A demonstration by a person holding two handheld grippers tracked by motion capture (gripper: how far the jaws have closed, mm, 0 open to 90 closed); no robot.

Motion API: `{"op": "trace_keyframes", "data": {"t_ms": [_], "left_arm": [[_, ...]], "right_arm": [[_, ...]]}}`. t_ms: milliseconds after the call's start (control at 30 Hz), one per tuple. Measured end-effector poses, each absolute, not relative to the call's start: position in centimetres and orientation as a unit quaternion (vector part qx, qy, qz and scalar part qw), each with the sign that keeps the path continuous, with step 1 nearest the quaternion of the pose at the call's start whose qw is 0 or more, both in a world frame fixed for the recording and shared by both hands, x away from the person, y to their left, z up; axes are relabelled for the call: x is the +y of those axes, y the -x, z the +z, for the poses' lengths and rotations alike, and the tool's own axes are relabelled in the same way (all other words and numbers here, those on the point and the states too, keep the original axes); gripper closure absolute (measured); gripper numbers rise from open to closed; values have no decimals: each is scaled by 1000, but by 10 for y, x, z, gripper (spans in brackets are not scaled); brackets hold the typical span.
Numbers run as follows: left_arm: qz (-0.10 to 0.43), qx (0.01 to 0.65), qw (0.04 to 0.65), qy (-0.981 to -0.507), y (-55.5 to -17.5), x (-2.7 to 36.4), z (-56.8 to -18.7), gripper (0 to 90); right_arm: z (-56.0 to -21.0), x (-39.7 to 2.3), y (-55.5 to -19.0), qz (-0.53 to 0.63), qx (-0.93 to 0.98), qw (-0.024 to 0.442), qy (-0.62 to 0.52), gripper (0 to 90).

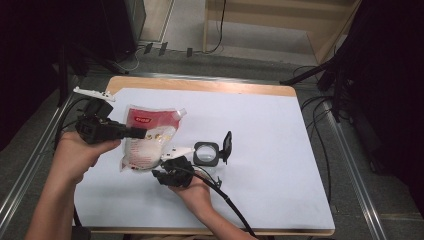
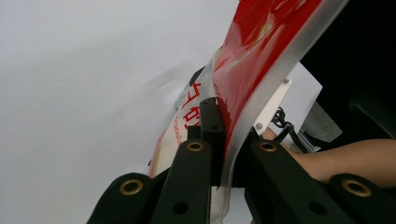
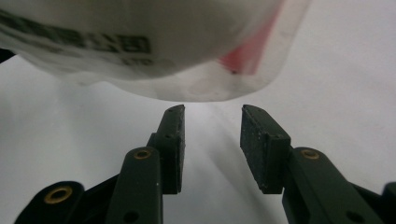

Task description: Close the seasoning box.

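The left gripper (image 1: 141, 133) pinches the sealed side edge of the red-and-white refill pouch (image 1: 147, 140), holding it lifted off the white table (image 1: 280, 150). Just under the pouch's rounded bottom corner, the right gripper (image 3: 212, 122) has its jaws spread with nothing between them. If they close now they may catch only air, or nip the thin seam and slip. A black-framed magnifier (image 1: 207, 152) lies just beyond that gripper.

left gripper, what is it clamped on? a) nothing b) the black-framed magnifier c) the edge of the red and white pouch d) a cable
c: in the left gripper view the left gripper has its jaws shut on the sealed edge of the pouch.
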State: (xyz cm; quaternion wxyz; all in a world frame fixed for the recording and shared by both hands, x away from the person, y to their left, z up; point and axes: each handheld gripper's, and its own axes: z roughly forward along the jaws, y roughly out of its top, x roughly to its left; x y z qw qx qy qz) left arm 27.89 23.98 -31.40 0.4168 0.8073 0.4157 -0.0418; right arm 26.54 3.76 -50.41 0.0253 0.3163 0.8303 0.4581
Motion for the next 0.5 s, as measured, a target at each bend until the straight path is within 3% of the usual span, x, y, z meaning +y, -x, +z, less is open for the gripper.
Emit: {"op": "trace_keyframes", "data": {"t_ms": [500], "left_arm": [[-83,421,412,-804,-281,237,-318,890]], "right_arm": [[-509,31,-267,495,795,67,-343,610]]}}
